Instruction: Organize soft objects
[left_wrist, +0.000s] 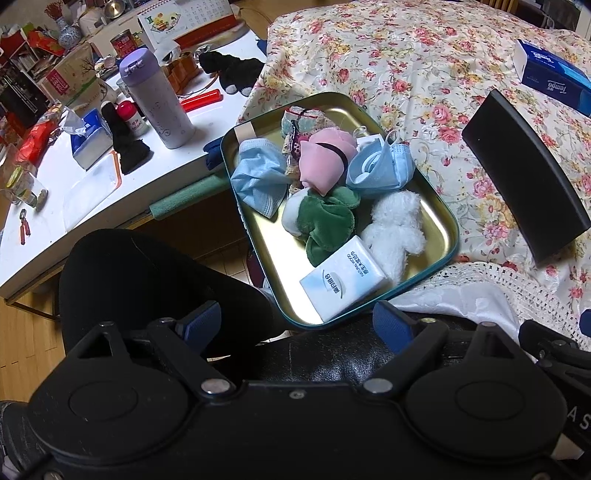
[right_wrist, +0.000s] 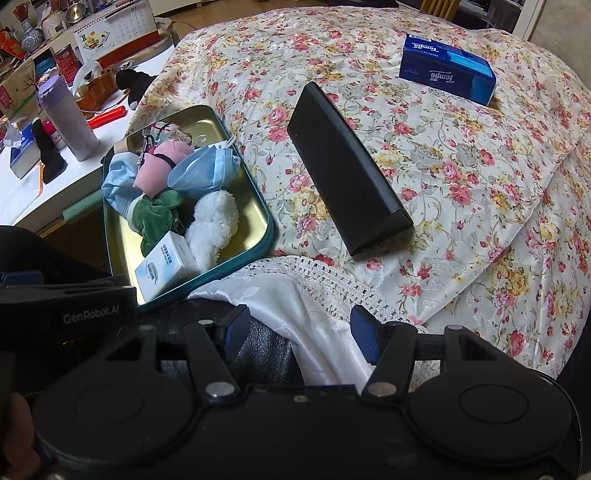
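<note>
Tissue pack (left_wrist: 345, 282) lies in the tin (left_wrist: 448, 221), nearest corner, long axis slanting up-right, straight ahead of the left gripper (left_wrist: 297, 325); right gripper (right_wrist: 301, 334) sits farther. Both spread, empty.

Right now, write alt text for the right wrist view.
A teal-rimmed tin tray on a floral bedspread holds blue face masks, a white plush toy and a tissue pack. A black case lies beside it; the open right gripper holds nothing.
</note>
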